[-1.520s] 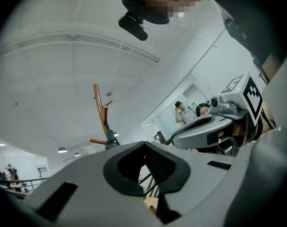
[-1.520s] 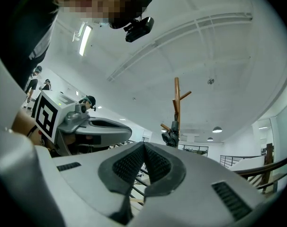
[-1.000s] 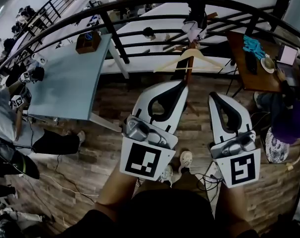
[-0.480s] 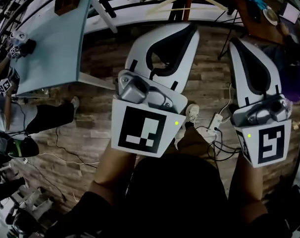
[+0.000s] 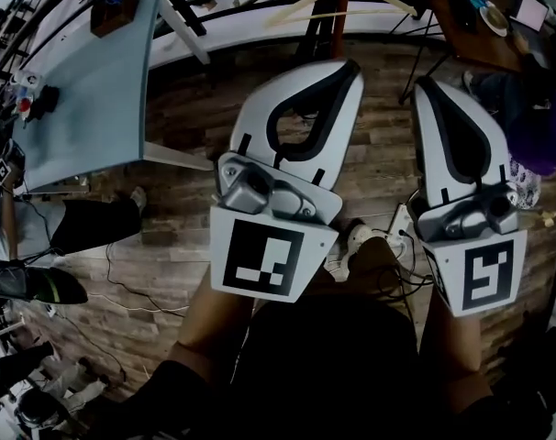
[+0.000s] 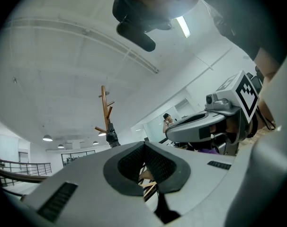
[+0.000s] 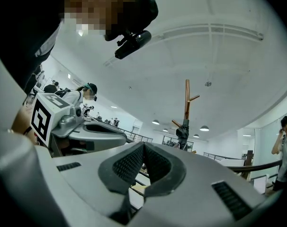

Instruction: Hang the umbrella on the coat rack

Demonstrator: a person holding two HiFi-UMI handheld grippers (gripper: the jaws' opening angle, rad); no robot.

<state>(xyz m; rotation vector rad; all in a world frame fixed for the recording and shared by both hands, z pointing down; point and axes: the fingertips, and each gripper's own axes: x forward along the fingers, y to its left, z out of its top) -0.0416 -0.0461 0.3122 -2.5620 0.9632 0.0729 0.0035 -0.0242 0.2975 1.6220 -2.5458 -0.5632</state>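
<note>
Head view: my left gripper [image 5: 350, 68] and right gripper [image 5: 423, 86] were shut, empty, over wood floor [image 5: 182, 204]; table [image 5: 85, 108] upper left.

An open-plan office or lab: pale-blue worktable [image 5: 85, 108], brown desk [image 5: 466, 37], black railing [image 5: 188, 15], floor cables [image 5: 394, 238].

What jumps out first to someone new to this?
Two white claws with black-and-white square markers fill the middle of the head view: the left claw and the right claw, both shut and empty, side by side above a wooden plank floor. Ahead of them stands a tall brown wooden coat rack; a pale blue table lies left.
</note>
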